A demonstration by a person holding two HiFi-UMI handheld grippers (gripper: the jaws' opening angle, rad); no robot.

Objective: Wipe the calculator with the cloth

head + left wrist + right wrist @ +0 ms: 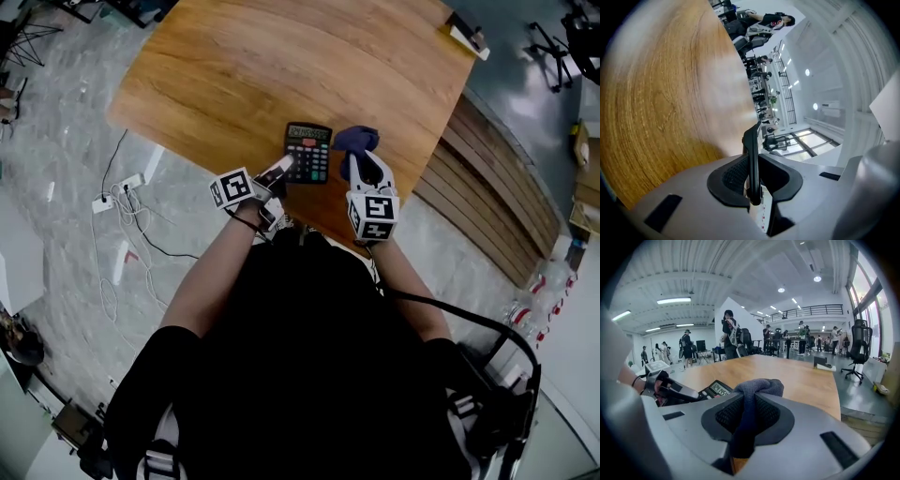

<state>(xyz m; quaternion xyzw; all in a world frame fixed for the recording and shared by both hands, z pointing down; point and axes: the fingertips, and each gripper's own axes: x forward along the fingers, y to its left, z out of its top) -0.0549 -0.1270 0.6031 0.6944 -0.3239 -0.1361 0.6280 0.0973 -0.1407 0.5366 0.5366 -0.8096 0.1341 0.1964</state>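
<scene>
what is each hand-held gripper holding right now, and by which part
The left hand-held gripper clamps the calculator by its near left edge. The right hand-held gripper pinches the cloth by a bunched fold.

calculator (308, 152) at table (281, 66) edge, cloth (357, 140) beside, right

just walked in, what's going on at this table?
A person works over a wooden table with tongs in each hand. The left tongs are clamped on the near-left edge of the black calculator. The right tongs pinch a bunched blue cloth, which sits just beside the calculator's right side, not on its keys. Wiping doesn't look to have started yet.
</scene>
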